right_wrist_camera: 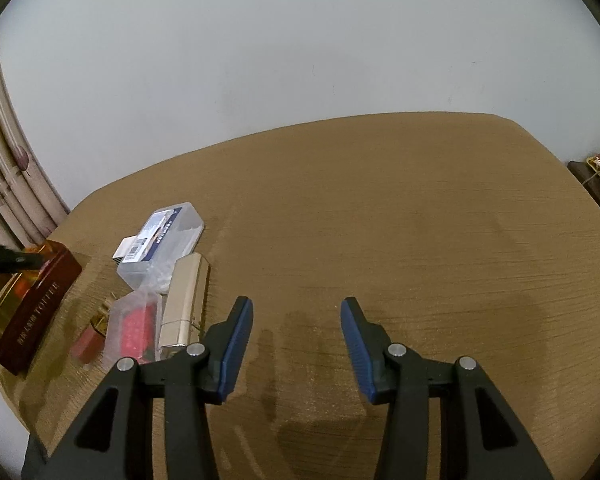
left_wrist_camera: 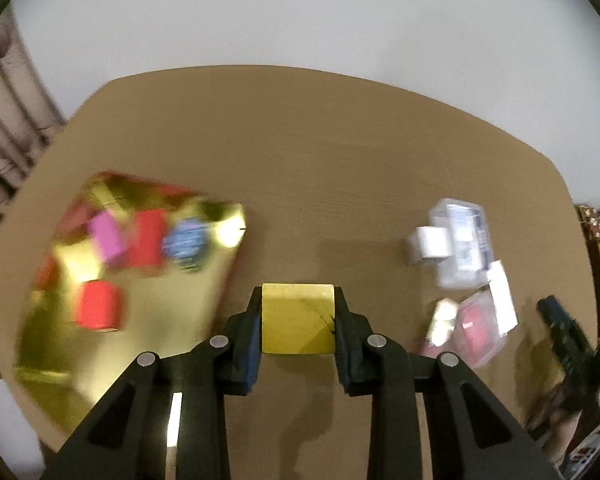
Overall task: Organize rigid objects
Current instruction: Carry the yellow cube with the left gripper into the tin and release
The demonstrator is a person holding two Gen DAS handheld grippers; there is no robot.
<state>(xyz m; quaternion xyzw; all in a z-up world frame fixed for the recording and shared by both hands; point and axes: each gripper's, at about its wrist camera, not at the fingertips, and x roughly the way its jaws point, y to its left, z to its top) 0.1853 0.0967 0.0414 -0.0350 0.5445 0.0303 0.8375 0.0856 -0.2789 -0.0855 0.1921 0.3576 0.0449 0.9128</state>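
My left gripper [left_wrist_camera: 298, 316] is shut on a yellow block [left_wrist_camera: 298, 318] and holds it above the wooden table [left_wrist_camera: 320, 160]. To its left lies an open gold-lined box [left_wrist_camera: 148, 320], blurred, with red [left_wrist_camera: 100, 311], pink [left_wrist_camera: 109, 236] and blue [left_wrist_camera: 186, 240] blocks inside. My right gripper [right_wrist_camera: 297, 320] is open and empty over bare table [right_wrist_camera: 420, 220]. The same box shows as a dark red toffee box [right_wrist_camera: 36, 312] at the far left of the right wrist view.
Clear plastic cases [left_wrist_camera: 460, 240] and a pink-filled packet [left_wrist_camera: 476, 328] lie right of the left gripper. In the right wrist view, a clear case [right_wrist_camera: 160, 244], a gold case [right_wrist_camera: 186, 300], a pink-filled bag [right_wrist_camera: 136, 328] and a small red piece [right_wrist_camera: 87, 344] lie left. Curtain far left.
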